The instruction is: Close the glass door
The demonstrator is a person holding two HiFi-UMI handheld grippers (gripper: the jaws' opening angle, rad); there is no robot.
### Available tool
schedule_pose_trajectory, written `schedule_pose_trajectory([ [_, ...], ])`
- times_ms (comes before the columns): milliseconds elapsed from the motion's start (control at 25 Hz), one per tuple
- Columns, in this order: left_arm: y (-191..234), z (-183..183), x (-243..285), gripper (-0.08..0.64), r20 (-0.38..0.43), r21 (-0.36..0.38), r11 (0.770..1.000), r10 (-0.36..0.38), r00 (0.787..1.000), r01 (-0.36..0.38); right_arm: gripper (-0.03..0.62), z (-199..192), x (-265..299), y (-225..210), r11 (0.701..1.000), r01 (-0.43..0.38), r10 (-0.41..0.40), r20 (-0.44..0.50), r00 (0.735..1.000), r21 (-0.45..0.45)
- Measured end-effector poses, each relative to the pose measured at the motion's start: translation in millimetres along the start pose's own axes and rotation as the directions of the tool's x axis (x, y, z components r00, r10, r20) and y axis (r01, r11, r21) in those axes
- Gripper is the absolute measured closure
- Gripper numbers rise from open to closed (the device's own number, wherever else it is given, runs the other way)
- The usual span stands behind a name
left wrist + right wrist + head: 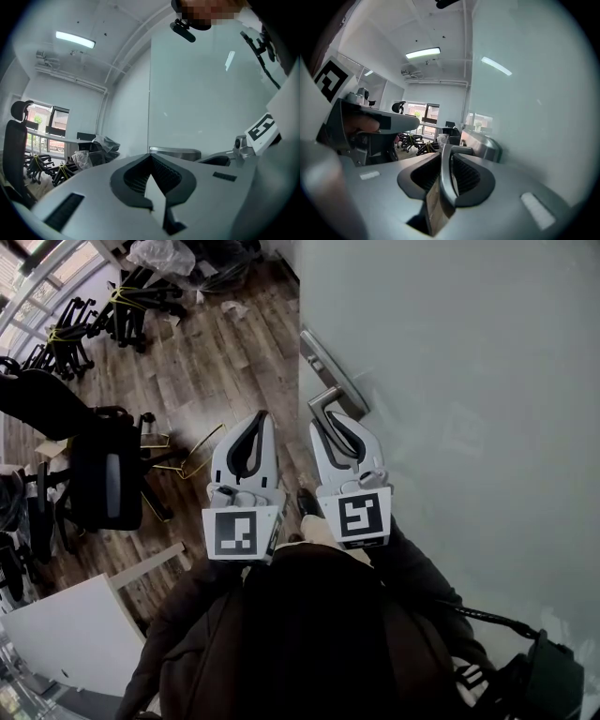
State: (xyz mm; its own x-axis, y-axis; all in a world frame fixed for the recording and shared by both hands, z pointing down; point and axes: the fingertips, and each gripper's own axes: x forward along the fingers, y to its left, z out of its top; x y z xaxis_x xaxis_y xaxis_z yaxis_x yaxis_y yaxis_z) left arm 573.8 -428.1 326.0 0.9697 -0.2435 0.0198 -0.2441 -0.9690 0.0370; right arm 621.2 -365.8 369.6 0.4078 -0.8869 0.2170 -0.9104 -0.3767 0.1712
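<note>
- The glass door (469, 381) is a frosted pane that fills the right side of the head view, and its free edge runs away from the person towards the far end of the room.
- A metal handle (325, 402) sticks out from that edge, just near of a long metal lock plate (322, 360).
- The right gripper (330, 427) is clamped on the handle. In the right gripper view the bent lever (444, 173) stands upright between the two ribbed pads, which press on it from both sides.
- The left gripper (258, 420) is just left of the right one and level with it, apart from the door. Its jaws are pressed together with nothing between them, and the tips meet in a point (151, 158) in its own view.
- Both grippers point away from the person, whose dark sleeves (412, 577) reach out to them from the near edge.
- A wooden floor (216, 362) lies below and to the left of the door.
- A black office chair (103, 474) stands on the left, and more chair bases (70, 334) are piled at the far left by the windows.
- Crumpled plastic bags (159, 254) lie at the far end of the floor.
- A white table (66, 634) is at the near left corner.
- A dark bag (544, 681) hangs at the near right, close to the glass.
</note>
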Motion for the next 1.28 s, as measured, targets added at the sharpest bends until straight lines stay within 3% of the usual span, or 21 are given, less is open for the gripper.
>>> schedule_pose_trajectory([
  [440, -12.4, -13.0, -30.6, 0.563, 0.003, 0.027, 0.999, 0.040, 0.999, -0.040, 0.528, -17.3, -11.8, -0.6, 0.993, -0.087, 0.085, 0.030, 0.996, 0.075],
  [1000, 16.7, 7.4, -142.7, 0.563, 0.067, 0.048, 0.988, 0.146, 0.987, -0.150, 0.526, -5.0, -29.6, 88.4, 0.980, -0.195, 0.193, 0.046, 0.980, 0.032],
  [1280, 31.6, -4.4, -203.8, 0.563, 0.055, 0.012, 0.970, 0.241, 0.969, -0.242, 0.525, -6.7, -41.3, 134.8, 0.959, -0.280, 0.277, 0.062, 0.959, 0.038],
])
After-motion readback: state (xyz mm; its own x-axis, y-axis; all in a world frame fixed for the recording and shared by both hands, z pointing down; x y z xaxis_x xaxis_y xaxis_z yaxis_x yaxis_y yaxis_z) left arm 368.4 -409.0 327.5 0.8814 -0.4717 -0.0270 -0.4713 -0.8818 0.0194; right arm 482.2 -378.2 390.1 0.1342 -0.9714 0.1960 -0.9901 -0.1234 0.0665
